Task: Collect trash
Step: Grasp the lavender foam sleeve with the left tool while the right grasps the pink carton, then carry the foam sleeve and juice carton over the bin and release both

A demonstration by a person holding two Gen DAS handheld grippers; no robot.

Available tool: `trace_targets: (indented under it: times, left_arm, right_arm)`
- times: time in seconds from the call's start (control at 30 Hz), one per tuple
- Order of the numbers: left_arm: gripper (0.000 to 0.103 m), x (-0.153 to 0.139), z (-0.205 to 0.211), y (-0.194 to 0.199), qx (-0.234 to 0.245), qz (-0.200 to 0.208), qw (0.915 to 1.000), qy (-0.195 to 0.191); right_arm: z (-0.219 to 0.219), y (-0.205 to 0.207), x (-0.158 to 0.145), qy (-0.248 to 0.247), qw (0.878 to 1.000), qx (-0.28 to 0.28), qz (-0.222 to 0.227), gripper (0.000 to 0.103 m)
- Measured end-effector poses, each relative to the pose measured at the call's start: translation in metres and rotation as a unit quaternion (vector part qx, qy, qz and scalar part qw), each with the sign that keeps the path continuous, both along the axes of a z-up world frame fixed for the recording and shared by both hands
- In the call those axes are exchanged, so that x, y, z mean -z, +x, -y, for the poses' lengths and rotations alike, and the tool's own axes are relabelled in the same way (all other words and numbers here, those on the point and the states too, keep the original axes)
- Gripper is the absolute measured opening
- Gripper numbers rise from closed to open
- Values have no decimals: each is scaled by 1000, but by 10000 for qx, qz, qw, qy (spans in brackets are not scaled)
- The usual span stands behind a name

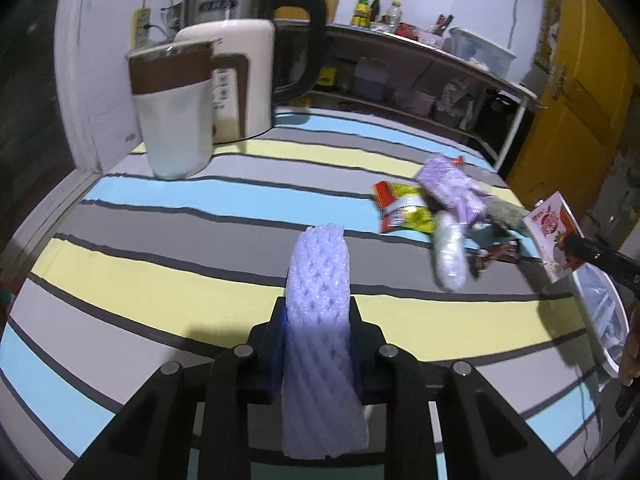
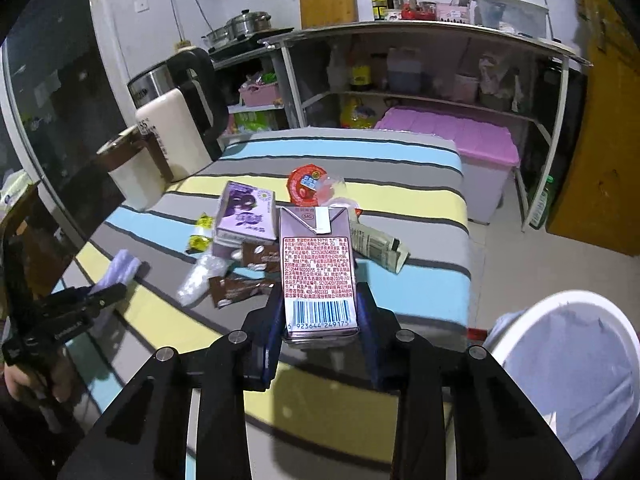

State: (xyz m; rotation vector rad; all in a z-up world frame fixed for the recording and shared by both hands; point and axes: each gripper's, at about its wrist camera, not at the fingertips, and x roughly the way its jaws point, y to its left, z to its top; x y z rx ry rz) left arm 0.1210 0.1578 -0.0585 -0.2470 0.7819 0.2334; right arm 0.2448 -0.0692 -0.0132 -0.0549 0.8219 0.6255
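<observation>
The left tool [image 1: 316,312] pinches a foam fruit net [image 1: 318,280] over the striped counter [image 1: 160,280]. The right tool [image 2: 320,304] pinches a milk carton [image 2: 318,264] beside the white bin [image 2: 568,360]

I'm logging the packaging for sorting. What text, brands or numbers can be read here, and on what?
"6 923644 249175": under the barcode on the pale purple drink carton held in the right gripper.
"SIG": small mark at that carton's top.
The carton's red Chinese print, the purple box, brown sachets and cream kettle panel: too small or blurred.
</observation>
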Motion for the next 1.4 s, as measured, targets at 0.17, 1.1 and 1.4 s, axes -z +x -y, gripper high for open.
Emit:
trace_targets:
  times: [0.17,1.1,1.4]
  left_arm:
    - [26,-13,22,-8,275,170,9995,-23]
    - [26,-44,145,-11,1704,515,9840,-86]
    - [26,-46,184,10,2200,600,9736,-121]
  right_arm:
    - [8,-21,-6,145,9999,38,-17,35]
    - [89,-86,-24,507,9962,708,54,35]
    - [138,-88,-19,463,9894,1374,19,35]
